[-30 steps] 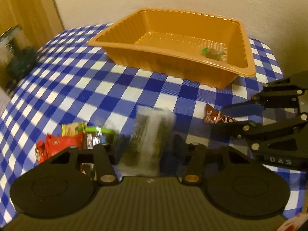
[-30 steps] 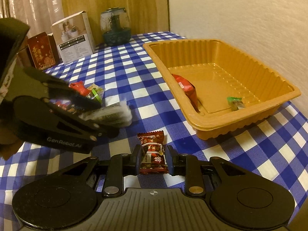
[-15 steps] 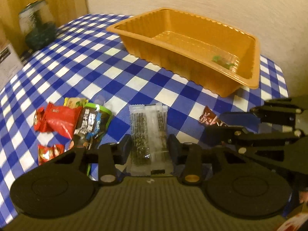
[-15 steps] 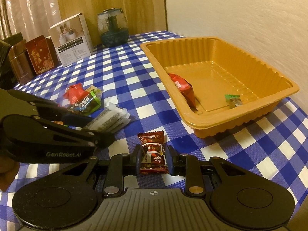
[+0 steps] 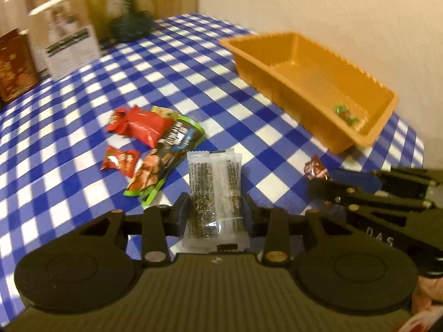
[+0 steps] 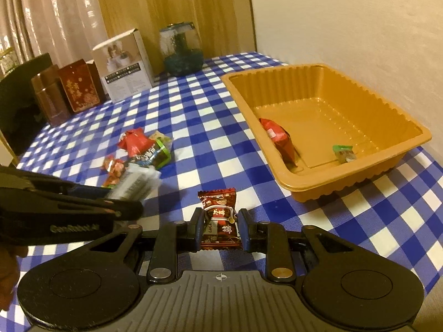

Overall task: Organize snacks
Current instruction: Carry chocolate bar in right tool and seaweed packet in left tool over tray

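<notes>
On the blue-checked tabletop [image 6: 193, 127], a clear sesame-bar packet [image 5: 214, 193] is clamped low-centre by the left hand-held gripper [image 5: 216, 215]; a maroon candy [image 6: 220, 218] is clamped by the right hand-held gripper [image 6: 220, 228].

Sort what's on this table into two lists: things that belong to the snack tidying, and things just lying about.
Job:
orange tray
clear seed-bar packet in left gripper
brown candy in right gripper
loose snack pile
red packet and green candy in tray

Lying about:
white box
glass jar
red tins
</notes>
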### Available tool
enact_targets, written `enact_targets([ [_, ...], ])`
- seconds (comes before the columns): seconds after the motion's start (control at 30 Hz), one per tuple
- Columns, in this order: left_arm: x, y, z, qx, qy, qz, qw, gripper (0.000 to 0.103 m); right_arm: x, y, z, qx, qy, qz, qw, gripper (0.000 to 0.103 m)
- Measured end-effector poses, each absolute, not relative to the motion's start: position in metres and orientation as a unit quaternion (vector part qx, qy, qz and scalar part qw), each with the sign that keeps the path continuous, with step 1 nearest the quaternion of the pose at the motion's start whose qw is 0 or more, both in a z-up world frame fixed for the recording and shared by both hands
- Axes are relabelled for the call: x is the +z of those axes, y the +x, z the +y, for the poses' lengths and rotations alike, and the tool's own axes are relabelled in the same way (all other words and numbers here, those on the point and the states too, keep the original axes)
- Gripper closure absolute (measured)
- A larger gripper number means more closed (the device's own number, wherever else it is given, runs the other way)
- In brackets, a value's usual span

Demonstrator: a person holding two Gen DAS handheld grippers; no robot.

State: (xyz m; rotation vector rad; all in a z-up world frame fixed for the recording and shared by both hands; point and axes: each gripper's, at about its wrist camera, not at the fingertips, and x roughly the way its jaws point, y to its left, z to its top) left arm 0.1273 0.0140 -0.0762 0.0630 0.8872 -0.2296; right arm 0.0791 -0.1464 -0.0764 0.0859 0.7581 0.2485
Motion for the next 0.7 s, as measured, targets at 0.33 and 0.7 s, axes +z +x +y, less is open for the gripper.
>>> enact_targets([
  [0.33, -0.051, 0.082, -0.007, -0.055, -0.003, 0.407, 0.912, 0.067, -0.053, 0.053, -0.156, 0.141, 0.031, 0.360, 0.922, 0.076],
  [0.7, -0.032, 0.053, -0.026, -0.046, -0.026, 0.396, 0.917, 0.067, -0.037, 0.034, -0.178, 0.136, 0.025, 0.359, 0.923, 0.076],
])
